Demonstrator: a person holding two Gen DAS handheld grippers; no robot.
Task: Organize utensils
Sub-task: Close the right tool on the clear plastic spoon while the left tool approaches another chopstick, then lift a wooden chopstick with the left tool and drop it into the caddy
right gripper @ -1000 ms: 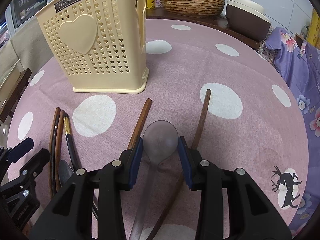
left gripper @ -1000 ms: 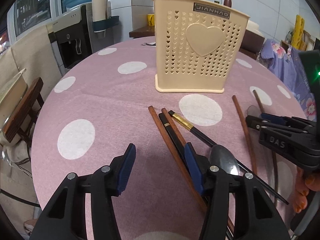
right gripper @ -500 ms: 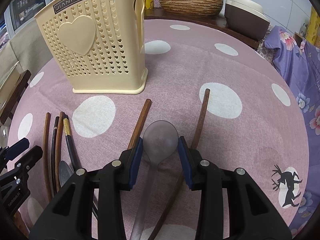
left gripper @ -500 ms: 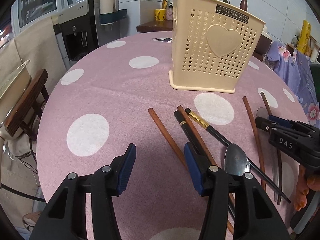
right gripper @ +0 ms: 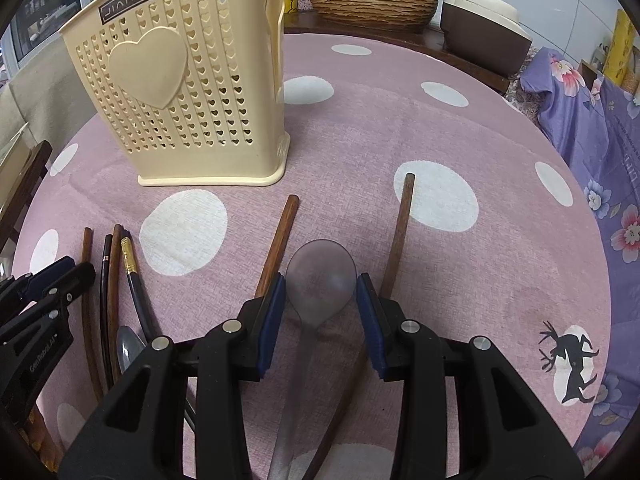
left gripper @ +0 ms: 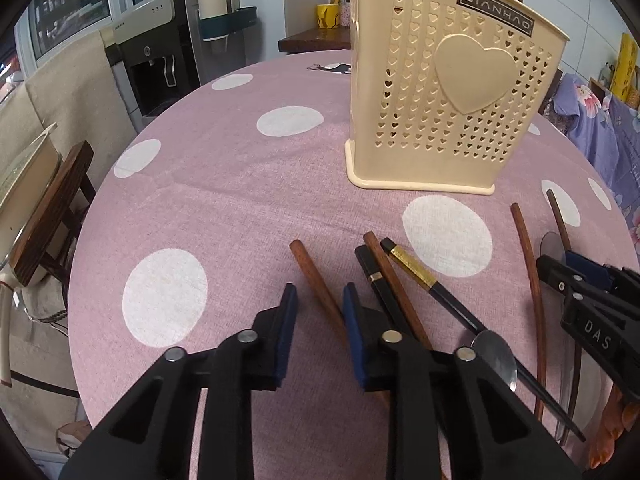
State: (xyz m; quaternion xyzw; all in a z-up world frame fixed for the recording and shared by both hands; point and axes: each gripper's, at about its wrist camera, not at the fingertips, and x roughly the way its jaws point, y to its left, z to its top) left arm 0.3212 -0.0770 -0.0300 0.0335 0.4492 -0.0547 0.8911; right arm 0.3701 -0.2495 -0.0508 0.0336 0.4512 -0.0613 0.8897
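Left tongs (left gripper: 320,312) part open, jaws just closing, a brown chopstick (left gripper: 316,280) between them, close by the right-hand pad, not yet pinched. Right tongs (right gripper: 321,300) set narrow around the bowl of a clear spoon (right gripper: 320,276), pads against both its sides, apparently gripped; spoon lying flat on the table (left gripper: 240,184). Cream holder (left gripper: 452,100) upright farther back, well apart from both.

Risks, judged from this:
- Chopstick off-centre in the left gap: likely to roll or swivel as the pads meet, then slip out on the lift.
- Black chopsticks (left gripper: 416,272) and another brown one just beside the right-hand jaw: easily nudged, or dragged along.
- Metal spoon (left gripper: 496,356) resting over those sticks: liable to shift if they move.
- Grip on a rounded, smooth bowl: may squirt forward under pressure or droop by the handle once raised.
- Both tongs near each other: possible bump on lifting together.

Writing:
- "JIANHAO" on the holder's dark plate.
- "DAS" on the right tongs' body.
- "GenRobot.AI" on the left tongs' body.
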